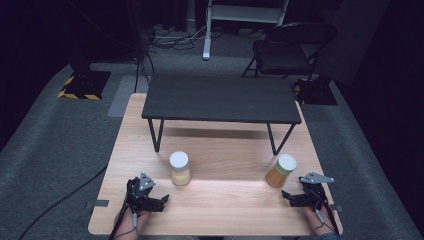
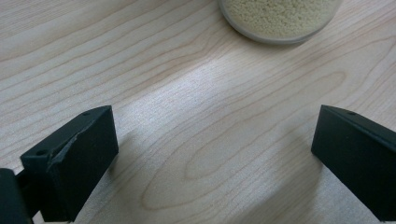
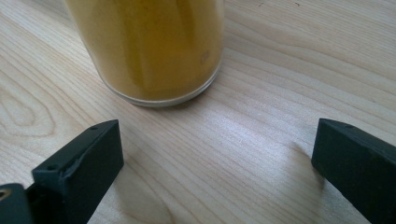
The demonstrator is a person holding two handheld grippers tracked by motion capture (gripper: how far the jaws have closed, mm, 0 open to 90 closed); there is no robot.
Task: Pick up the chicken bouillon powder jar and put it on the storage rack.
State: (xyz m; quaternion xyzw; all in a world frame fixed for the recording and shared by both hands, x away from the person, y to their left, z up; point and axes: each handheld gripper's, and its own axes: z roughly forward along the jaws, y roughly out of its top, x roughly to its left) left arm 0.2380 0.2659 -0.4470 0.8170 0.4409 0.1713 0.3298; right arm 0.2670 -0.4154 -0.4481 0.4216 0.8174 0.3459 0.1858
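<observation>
Two jars sit on the surface (image 1: 215, 200), the left jar (image 1: 179, 168) and right jar (image 1: 280, 170) well apart. A small raised shelf (image 1: 221, 98) stands behind them. Left tool (image 1: 159, 201) sits just in front of the left jar, right tool (image 1: 289, 196) by the right one.

Tabletop: pale matt wood-grain table (image 2: 196, 140).
Jars: clear glossy jar of pale grains (image 2: 280, 21); clear glossy jar of orange-yellow powder (image 3: 154, 51).
Shelf: matt black low shelf (image 1: 220, 97).
Jaws: matt black plastic.
</observation>
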